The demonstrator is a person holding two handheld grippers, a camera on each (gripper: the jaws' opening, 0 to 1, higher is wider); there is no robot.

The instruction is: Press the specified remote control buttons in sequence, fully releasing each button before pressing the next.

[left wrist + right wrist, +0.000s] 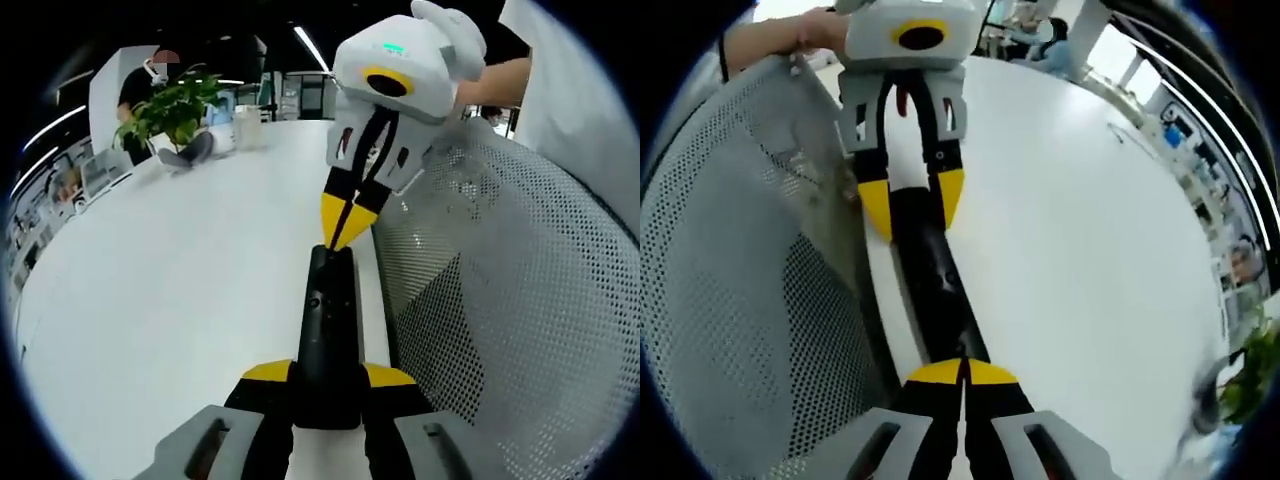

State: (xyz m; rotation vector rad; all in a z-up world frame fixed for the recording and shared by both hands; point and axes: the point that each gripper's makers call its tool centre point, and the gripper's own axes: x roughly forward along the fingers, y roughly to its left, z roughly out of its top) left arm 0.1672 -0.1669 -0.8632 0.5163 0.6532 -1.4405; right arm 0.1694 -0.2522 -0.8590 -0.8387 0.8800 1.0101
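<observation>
A long black remote control [330, 320] lies lengthwise along the white table's [180, 300] edge. My left gripper [330, 375] is shut on its near end, one yellow tip on each side. From the far side my right gripper [346, 225] comes down with its yellow tips shut together, touching the remote's far end. In the right gripper view the remote [940, 290] runs away from my shut right gripper [962, 372] toward the left gripper [915, 200], which clamps its other end. Which button lies under the tips is hidden.
A grey mesh chair back [500, 300] stands close beside the table edge, next to the remote. A potted plant [175, 110] and a white jug [248, 125] sit at the table's far end, with a person [150, 80] behind. A hand [790, 35] holds the left gripper.
</observation>
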